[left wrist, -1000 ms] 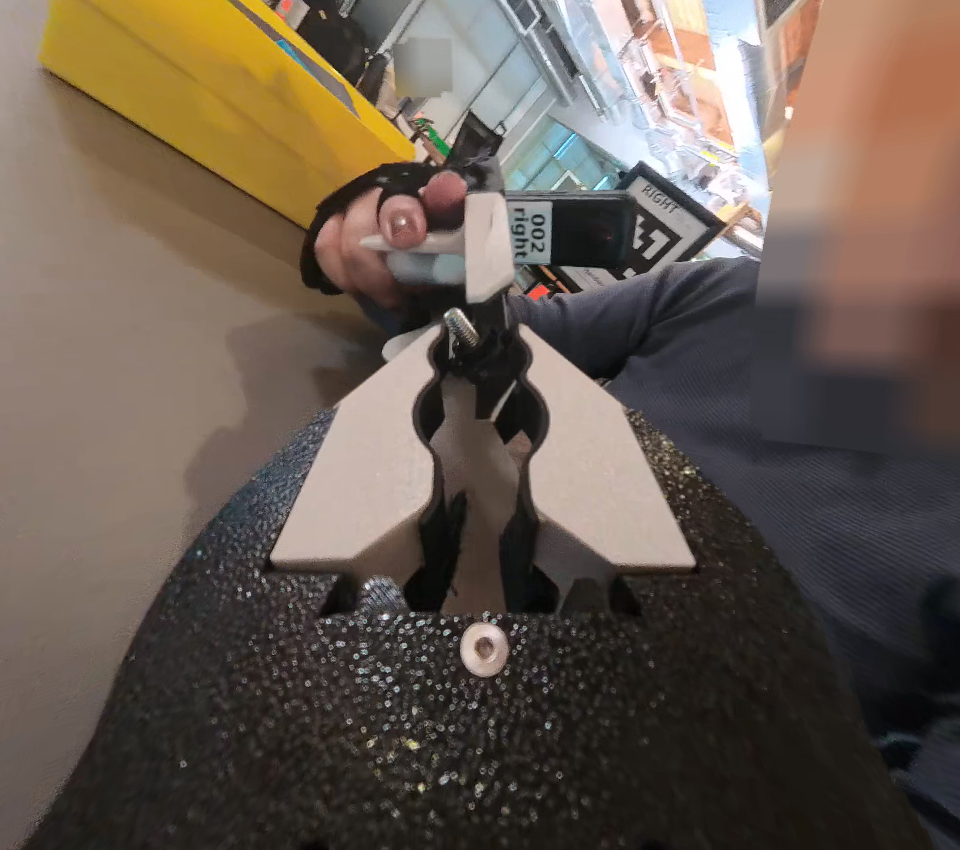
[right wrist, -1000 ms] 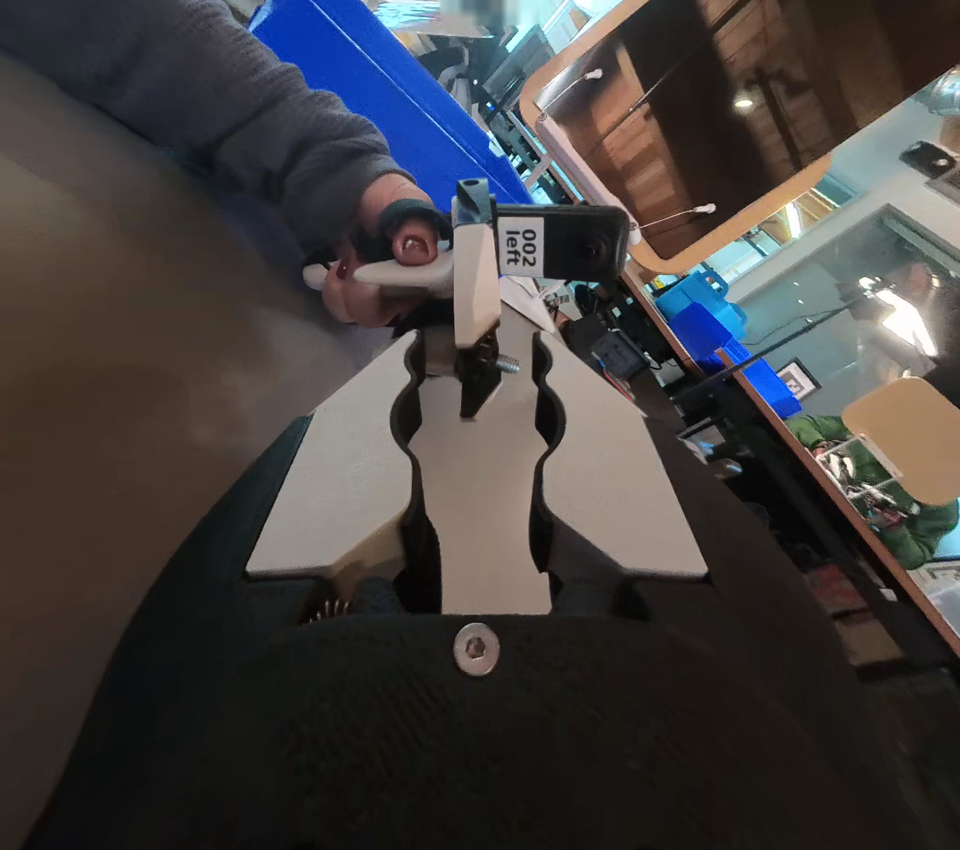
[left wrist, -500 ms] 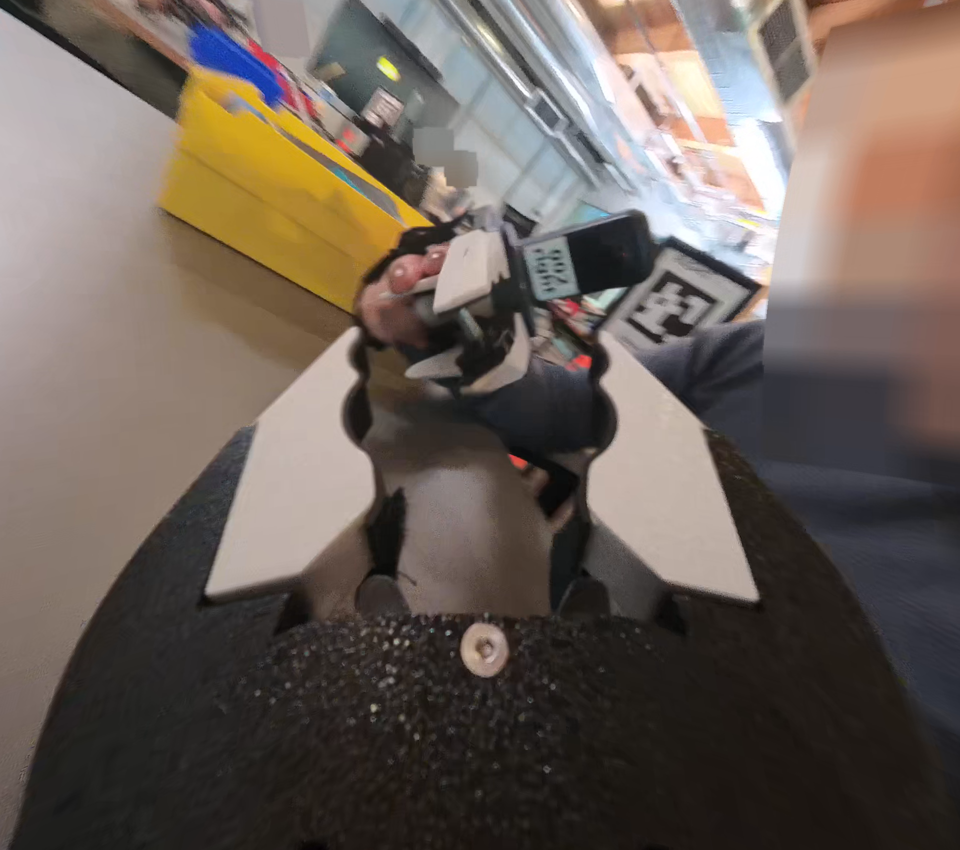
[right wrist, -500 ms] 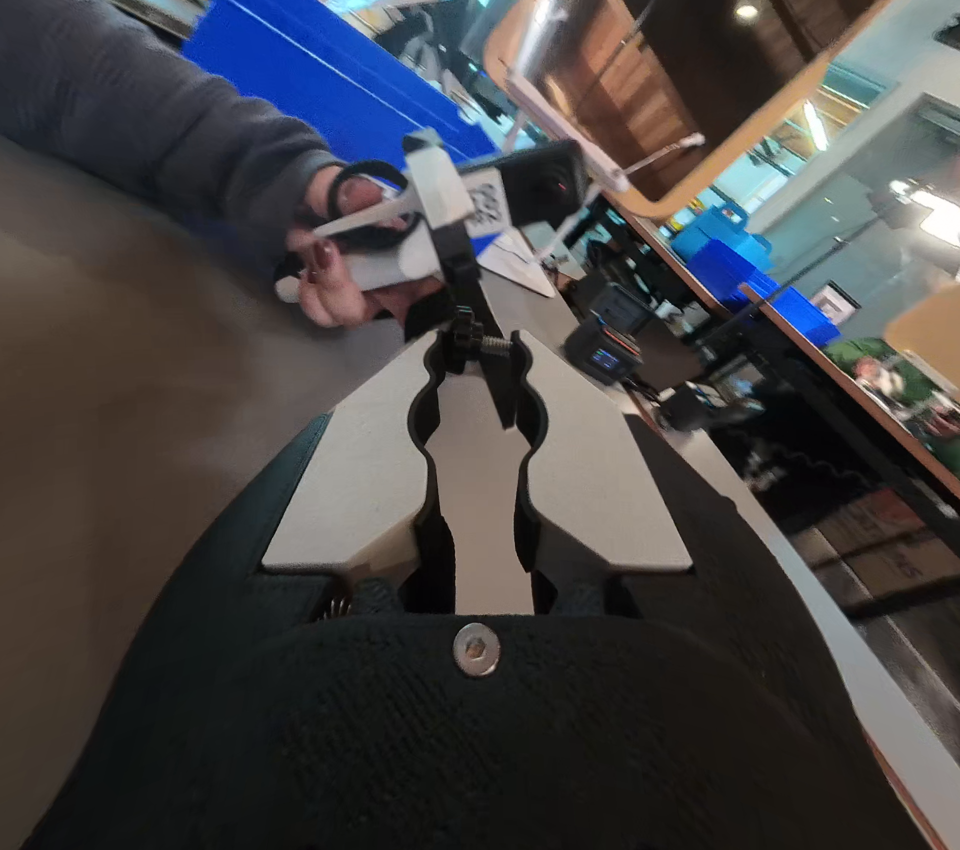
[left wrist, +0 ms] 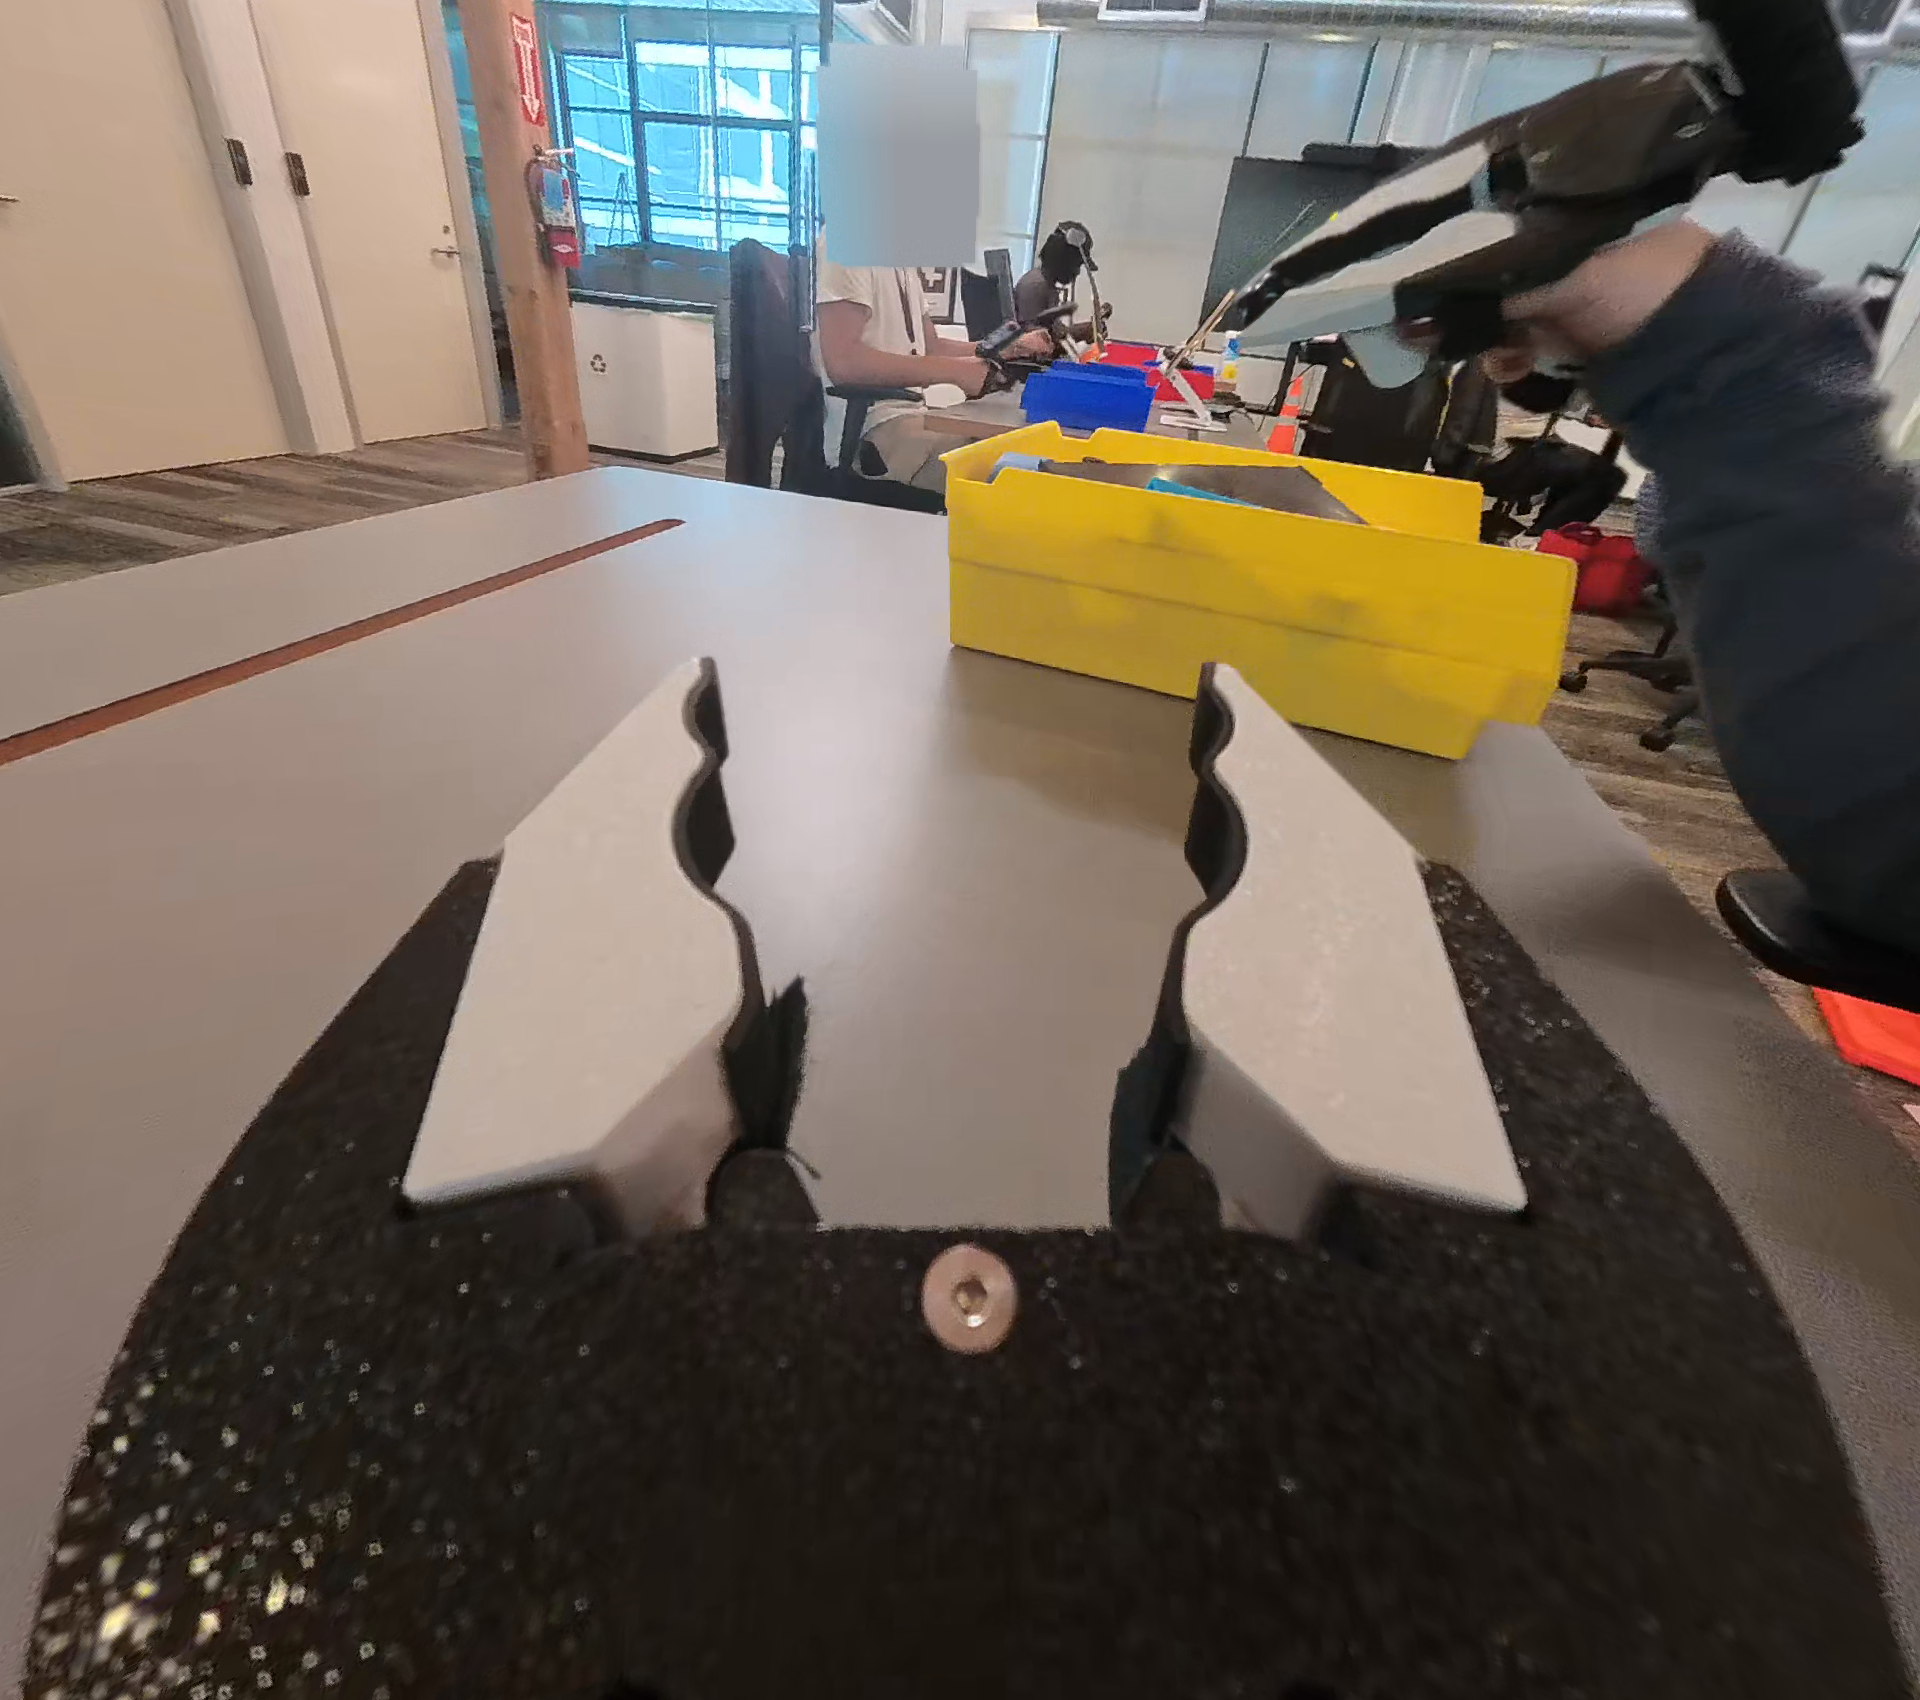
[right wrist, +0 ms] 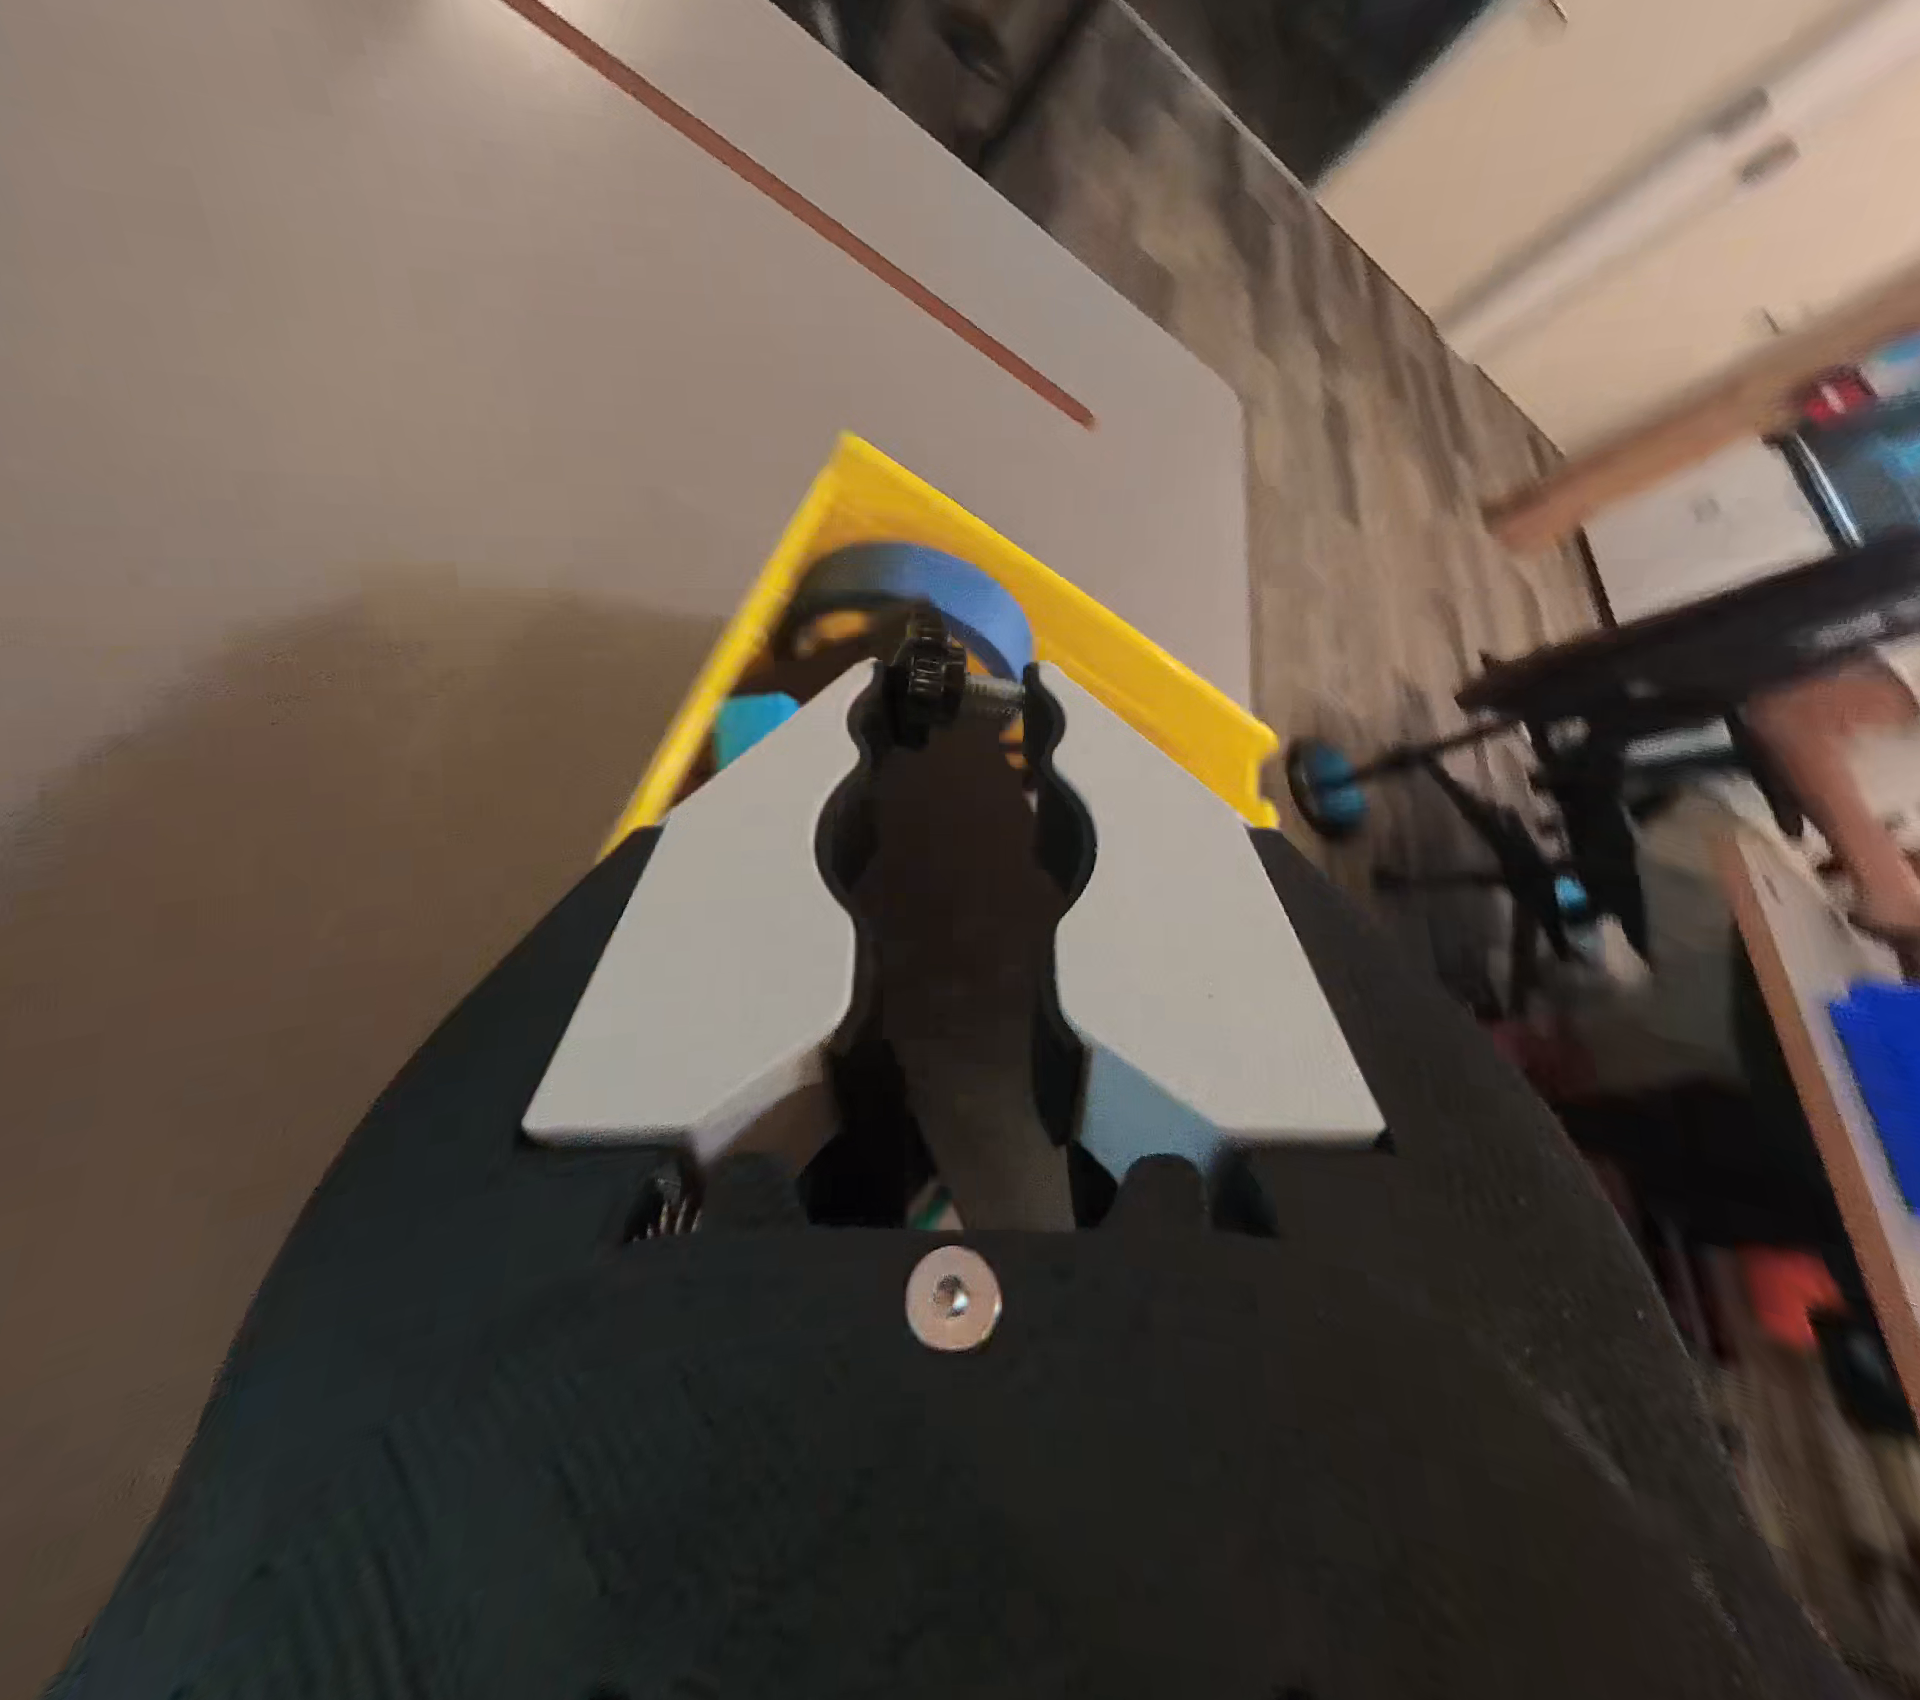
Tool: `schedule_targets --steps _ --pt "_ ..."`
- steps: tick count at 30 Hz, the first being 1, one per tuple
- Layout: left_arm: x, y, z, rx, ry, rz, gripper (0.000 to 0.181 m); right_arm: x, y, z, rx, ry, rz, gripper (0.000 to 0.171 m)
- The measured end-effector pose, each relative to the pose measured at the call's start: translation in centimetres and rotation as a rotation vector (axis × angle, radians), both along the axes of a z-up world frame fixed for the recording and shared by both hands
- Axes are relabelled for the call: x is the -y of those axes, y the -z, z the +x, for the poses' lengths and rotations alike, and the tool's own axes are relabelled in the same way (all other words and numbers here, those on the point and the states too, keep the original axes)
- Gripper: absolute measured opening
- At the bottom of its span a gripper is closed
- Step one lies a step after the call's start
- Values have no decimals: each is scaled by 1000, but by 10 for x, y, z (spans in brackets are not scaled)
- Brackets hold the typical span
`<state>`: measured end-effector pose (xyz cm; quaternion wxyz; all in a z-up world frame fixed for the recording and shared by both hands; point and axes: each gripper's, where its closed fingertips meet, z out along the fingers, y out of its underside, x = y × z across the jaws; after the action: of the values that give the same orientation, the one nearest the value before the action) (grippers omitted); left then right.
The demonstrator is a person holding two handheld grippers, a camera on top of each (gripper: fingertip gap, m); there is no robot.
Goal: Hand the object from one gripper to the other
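The right gripper (right wrist: 954, 694) is squeezed onto a small black part (right wrist: 961, 923). It looks like a clamp or mount, with a black knob (right wrist: 920, 682) and a shiny little screw (right wrist: 992, 692) poking out at the tips. The two grey fingers (right wrist: 727, 944) press on it from both sides, so this is the thing being passed, and it sits between them, up in the air. Just past the tips is a yellow bin (right wrist: 1132, 663) with a blue round thing (right wrist: 961, 596), maybe a roll of tape, inside it. The bin stands on a tan table (right wrist: 364, 300) that has a thin red-brown line (right wrist: 665, 92) across it. The left gripper (left wrist: 951, 715) is wide apart and has nothing in it. Only bare grey table (left wrist: 935, 975) shows between its fingers (left wrist: 613, 954). Farther off in that view is the same yellow bin (left wrist: 1247, 611), and the right gripper (left wrist: 1382, 268) is held high above it by a hand in a dark blue sleeve (left wrist: 1766, 528). A person (left wrist: 883, 341) sits at a desk far behind. So I think the passing is done: the part is in one gripper and the other is empty and well apart from it. What may be left is to put the part down, maybe in the bin, but that is only a guess.
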<state>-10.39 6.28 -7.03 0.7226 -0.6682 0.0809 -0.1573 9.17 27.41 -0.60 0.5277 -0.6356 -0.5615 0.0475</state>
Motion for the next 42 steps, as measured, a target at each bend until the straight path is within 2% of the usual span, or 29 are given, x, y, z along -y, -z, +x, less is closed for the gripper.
schedule_targets --steps 5,8,12,18,19,21,24,26,28,30,32,33,36,37,39,42 --pt "-1 2 -1 7 -2 -13 85 -36 22 20 -14 83 -83 24" --pt "-2 2 -2 16 -5 -16 85 -44 25 16 -68 79 -100 25" --pt "-2 2 -4 23 -8 -22 85 -46 21 13 -111 78 -95 36" --pt "-3 4 -6 -15 -42 -29 88 -40 -12 7 -260 53 -15 37" --pt "-3 4 -7 -53 -64 -33 90 -37 -22 5 -302 40 8 39" --pt "-1 -1 -4 -162 -96 -29 91 -29 -45 4 -390 24 60 55" --pt "9 -22 -9 -259 -260 -36 95 -15 -74 10 -487 14 124 89" --pt "28 -31 -29 -274 -472 -138 108 -15 -88 26 -522 61 169 101" --pt "71 -40 -55 -328 -723 -234 121 -19 -93 46 -549 95 157 104" --pt "128 -54 -75 -388 -947 -271 123 -27 -83 65 -544 125 81 105" --pt "191 -44 -102 -526 -1189 -480 125 -42 -51 85 -465 171 -50 96" --pt "214 -26 -112 -507 -1228 -615 126 -50 -32 97 -411 198 -113 92" --pt "240 33 -119 -195 -1107 -807 120 -67 17 129 -318 231 -278 72" --pt "246 45 -123 -150 -1082 -842 109 -70 29 136 -313 224 -335 66" --pt "251 57 -128 -105 -1045 -866 93 -73 52 149 -262 231 -433 64" --pt "235 67 -120 -46 -902 -886 64 -78 79 165 -140 264 -500 67"
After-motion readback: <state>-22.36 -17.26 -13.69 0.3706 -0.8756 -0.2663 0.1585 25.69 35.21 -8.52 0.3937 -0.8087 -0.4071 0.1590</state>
